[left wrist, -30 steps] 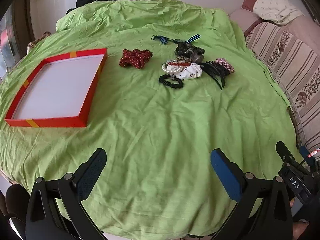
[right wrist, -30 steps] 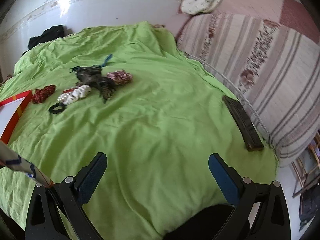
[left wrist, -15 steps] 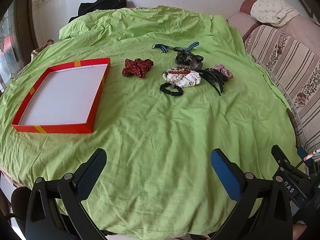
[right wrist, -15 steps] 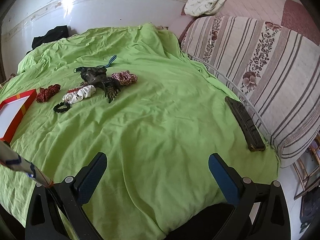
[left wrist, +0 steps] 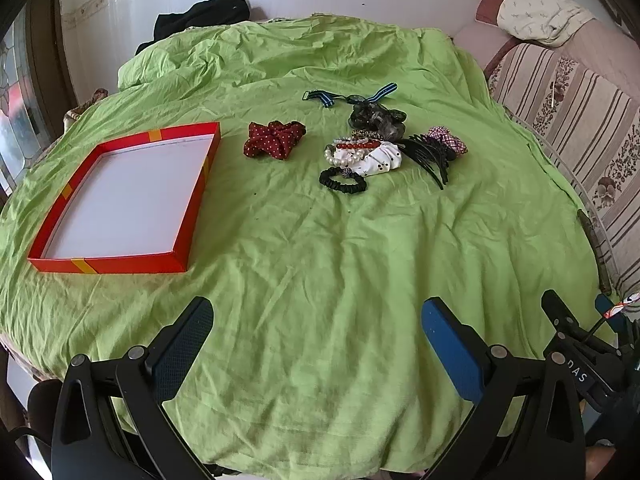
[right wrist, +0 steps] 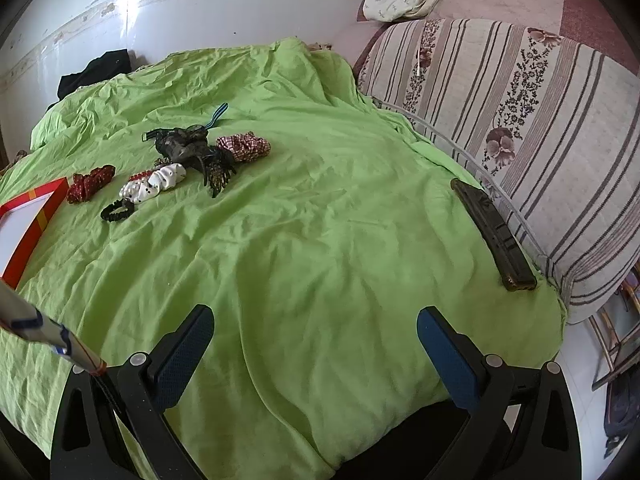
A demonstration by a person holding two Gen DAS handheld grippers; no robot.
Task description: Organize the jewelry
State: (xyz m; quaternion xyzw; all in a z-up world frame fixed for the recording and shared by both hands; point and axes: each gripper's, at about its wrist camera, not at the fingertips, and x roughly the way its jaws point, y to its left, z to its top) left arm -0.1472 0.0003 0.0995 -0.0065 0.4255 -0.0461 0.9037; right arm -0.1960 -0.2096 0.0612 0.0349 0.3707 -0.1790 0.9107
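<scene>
- Left wrist view: left hand-held gripper (left wrist: 316,334) spread wide, empty, above green sheet (left wrist: 320,260).
- Red tray (left wrist: 192,216): left of jewelry pile (left wrist: 368,148).
- Right hand-held gripper (right wrist: 314,336): spread wide, empty.

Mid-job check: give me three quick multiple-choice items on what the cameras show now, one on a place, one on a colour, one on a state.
1. Where does the red box lie relative to the jewelry pile in the left wrist view?
A. left of it
B. right of it
C. under it

2. What colour is the dotted scrunchie nearest the box?
A. white
B. dark red
C. blue

3. What is in the box?
A. pearls
B. a comb
C. nothing visible

Answers: 1 A, the box sits apart at the left on the green sheet. 2 B, dark red with pale dots. 3 C, only its white floor shows.
</scene>
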